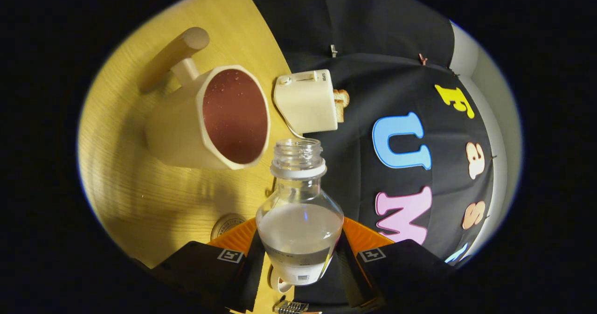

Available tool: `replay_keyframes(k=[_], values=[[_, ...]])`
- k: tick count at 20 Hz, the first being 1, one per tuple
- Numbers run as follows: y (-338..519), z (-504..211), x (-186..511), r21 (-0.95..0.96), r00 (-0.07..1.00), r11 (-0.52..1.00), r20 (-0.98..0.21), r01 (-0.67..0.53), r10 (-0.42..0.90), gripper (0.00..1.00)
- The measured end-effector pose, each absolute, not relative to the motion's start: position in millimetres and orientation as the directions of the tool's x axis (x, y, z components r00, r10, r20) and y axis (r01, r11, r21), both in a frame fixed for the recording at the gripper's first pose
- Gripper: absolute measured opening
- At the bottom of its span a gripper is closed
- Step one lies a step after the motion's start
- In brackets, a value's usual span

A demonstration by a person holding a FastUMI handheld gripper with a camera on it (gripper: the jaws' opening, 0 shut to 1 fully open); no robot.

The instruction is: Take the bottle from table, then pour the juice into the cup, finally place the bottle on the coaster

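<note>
Bottle (298, 220) sits between gripper (298, 262) fingers, both pressing its sides, cap off, clear liquid inside. Cup (210, 118) with wood handle at 10 o'clock from bottle mouth, on table (140, 197). Small white box (308, 101) at 12 o'clock. Round coaster (226, 225) at 9 o'clock.

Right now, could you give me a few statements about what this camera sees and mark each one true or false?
1. The bottle is held between the gripper's two fingers. True.
2. The bottle still has its cap on. False: its neck is open, with no cap on it.
3. The cup has a brownish-red inside and a wooden handle. True.
4. The bottle is full to the neck. False: clear liquid fills only the lower part.
5. A small white toaster sits beyond the bottle, beside the cup. True.
6. The cup lies between the fingers. False: it is beyond them, on the wooden table.
</note>
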State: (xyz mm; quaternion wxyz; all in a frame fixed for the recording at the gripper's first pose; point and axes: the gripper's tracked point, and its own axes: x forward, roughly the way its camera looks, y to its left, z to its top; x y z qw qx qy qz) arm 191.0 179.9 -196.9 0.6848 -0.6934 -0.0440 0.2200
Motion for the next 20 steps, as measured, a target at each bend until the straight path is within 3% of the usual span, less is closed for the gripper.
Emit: replay_keyframes(k=[6,20], values=[[196,-192,201,-0.965,0.869,-0.201,-0.241,-0.168,0.432,0.74],[215,-191,207,-0.931,0.825,-0.357,-0.262,-0.079,0.500,0.74]])
